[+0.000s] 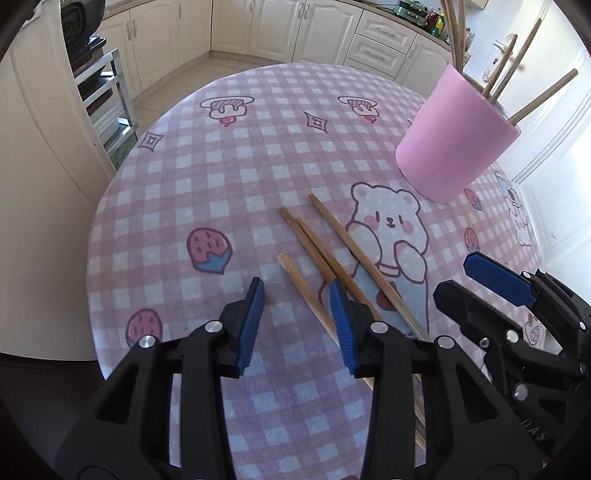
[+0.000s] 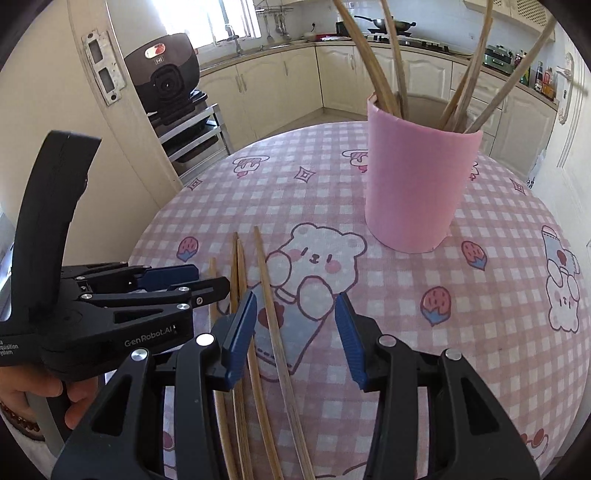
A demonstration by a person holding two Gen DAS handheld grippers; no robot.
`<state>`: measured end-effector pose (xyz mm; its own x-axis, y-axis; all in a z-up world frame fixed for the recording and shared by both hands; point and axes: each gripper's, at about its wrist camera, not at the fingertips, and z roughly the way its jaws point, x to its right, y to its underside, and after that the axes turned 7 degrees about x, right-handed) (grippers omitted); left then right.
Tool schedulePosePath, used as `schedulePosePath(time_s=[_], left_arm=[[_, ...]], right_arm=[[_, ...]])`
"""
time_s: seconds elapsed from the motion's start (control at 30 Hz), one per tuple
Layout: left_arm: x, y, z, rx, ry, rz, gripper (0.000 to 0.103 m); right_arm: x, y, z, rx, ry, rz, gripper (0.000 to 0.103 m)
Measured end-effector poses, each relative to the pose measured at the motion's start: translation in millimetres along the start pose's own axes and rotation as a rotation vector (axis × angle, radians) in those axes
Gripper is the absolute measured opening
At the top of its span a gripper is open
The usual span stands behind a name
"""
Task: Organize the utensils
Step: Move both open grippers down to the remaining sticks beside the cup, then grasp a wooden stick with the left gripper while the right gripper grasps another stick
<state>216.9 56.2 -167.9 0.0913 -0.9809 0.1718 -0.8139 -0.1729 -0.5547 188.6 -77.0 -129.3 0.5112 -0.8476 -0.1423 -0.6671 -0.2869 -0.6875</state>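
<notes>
Several bamboo chopsticks (image 1: 325, 251) (image 2: 266, 280) lie side by side on the pink checked tablecloth (image 1: 221, 166) beside a printed bear. A pink cup (image 1: 454, 136) (image 2: 417, 184) stands upright behind them with more chopsticks leaning out of it. My left gripper (image 1: 296, 284) (image 2: 212, 278) hangs low over the left side of the bunch. It is open, with the leftmost chopstick lying between its blue pads, untouched. My right gripper (image 2: 296, 297) (image 1: 452, 277) is open too, astride the rightmost chopstick without pressing on it.
The round table ends close on the left, where a metal rack (image 2: 192, 133) holds a dark cooker (image 2: 166, 70). Cream kitchen cabinets (image 1: 280, 29) line the back. A hand (image 2: 37, 391) grips the left tool's handle.
</notes>
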Motion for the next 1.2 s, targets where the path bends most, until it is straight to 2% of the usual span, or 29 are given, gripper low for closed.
schedulePosePath(time_s=[0.1,0.23,0.4,0.63,0.83,1.0,1.07,1.2], left_arm=[[1.9,-1.7,2.9,0.001,-0.015,0.030,0.035],[-2.2,-2.6,2.4,0.005,-0.025,0.051,0.024],[-1.0,-1.3,1.9,0.015,-0.031,0.080,0.022],[0.1,-1.3,1.7,0.028,-0.034,0.090,0.020],[-4.7,-9.5,7.0,0.020,0.002,0.085,0.013],[-7.8,-14.7,10.3,0.021,0.031,0.076,0.011],[-6.7,-14.3,10.3,0.023,0.032,0.080,0.011],[-7.1,-13.8,10.2,0.038,0.051,0.074,0.009]], right_arm=[[-1.8,-0.7,8.1,-0.035,0.012,-0.035,0.042],[-0.7,-1.7,16.0,-0.068,0.011,-0.049,0.042],[-2.6,-2.0,24.8,-0.096,0.004,-0.073,0.042],[-9.4,-7.7,44.7,-0.144,0.036,-0.121,0.041],[-16.2,-22.4,59.0,-0.238,0.044,-0.197,0.037],[-19.5,-36.4,73.0,-0.308,0.042,-0.220,0.026],[-21.0,-39.0,76.3,-0.316,0.040,-0.219,0.022],[-19.6,-40.8,78.7,-0.301,0.045,-0.201,0.006]])
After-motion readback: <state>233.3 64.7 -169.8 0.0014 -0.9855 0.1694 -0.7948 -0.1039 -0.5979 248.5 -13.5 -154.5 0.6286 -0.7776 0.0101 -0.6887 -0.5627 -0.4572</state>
